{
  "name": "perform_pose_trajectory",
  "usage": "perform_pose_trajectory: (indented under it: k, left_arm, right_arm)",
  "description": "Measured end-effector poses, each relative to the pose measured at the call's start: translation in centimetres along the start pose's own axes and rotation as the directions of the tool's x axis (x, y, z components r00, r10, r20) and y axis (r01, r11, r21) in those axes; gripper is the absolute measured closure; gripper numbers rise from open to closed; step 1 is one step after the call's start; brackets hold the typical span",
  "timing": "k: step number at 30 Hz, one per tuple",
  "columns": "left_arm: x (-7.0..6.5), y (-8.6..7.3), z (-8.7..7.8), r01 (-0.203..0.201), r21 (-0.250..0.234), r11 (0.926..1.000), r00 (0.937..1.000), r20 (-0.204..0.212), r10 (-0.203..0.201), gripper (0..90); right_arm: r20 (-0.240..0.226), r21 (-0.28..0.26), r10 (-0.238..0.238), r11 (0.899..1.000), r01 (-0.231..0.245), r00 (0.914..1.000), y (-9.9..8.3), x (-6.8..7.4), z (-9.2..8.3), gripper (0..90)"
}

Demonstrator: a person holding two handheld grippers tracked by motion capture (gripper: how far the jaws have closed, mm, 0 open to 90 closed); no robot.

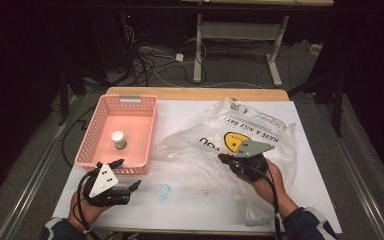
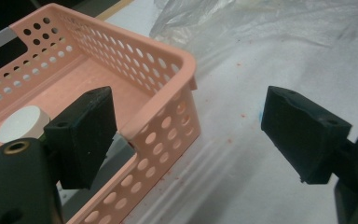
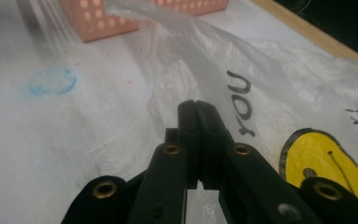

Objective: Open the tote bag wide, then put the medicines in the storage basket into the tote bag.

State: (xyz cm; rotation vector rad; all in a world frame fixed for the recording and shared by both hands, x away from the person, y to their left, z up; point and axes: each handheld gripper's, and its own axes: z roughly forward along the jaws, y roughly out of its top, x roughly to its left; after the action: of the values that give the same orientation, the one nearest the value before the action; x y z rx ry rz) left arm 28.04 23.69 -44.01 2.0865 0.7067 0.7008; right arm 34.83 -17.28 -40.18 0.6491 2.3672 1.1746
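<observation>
The right tool (image 1: 226, 159) sat right of centre in the high view, held in a hand (image 1: 265, 181) that came in from the lower right. Its jaws were pressed flat together, and in the right gripper view (image 3: 196, 109) they met tip to tip with thin clear film of the bag (image 1: 215, 150) bunched around them; the film seemed pinched between the tips, though the plastic was too sheer to be sure. The bag lay crumpled across the right half of the tabletop (image 1: 180, 210), spreading from the centre toward the right edge, under and around that tool. Its yellow smiley print (image 1: 232, 141) lay just above the tool in the high view, and in the right gripper view (image 3: 317, 158) it lay at the lower right, beside the jaws, with the word "YOU" (image 3: 242, 100) just right of the tips.

The left tool (image 1: 127, 175) sat at the lower left of the high view, its jaws spread wide with nothing between them. In the left gripper view (image 2: 186, 135) one jaw stood at the lower left, close against the near corner of the pink basket (image 2: 168, 93), and the other at the right, over bare tabletop. The basket (image 1: 87, 150) lay left of centre in the high view, just above the left tool, well apart from the right one. A small white-capped jar (image 1: 118, 139) stood inside it. A faint blue ring (image 1: 163, 191) marked the tabletop between the two tools.
</observation>
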Motion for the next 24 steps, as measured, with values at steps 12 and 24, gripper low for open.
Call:
perform_pose_trajectory:
  k: [12, 24]
  left_arm:
    - [3.0, 1.4, -0.8, 0.068, -0.017, 0.9975, 0.9964, -0.049, -0.069, 18.2]
    - [6.4, 3.1, 0.5, 0.099, 0.033, 0.9945, 0.9924, -0.077, -0.096, 18.1]
  right_arm:
    - [0.091, -0.084, -0.022, 0.996, 0.030, 0.9956, 1.2, -0.4, -1.8, 90.0]
    - [0.086, -0.081, -0.034, 0.996, 0.041, 0.9958, 1.2, -0.6, -1.7, 90.0]
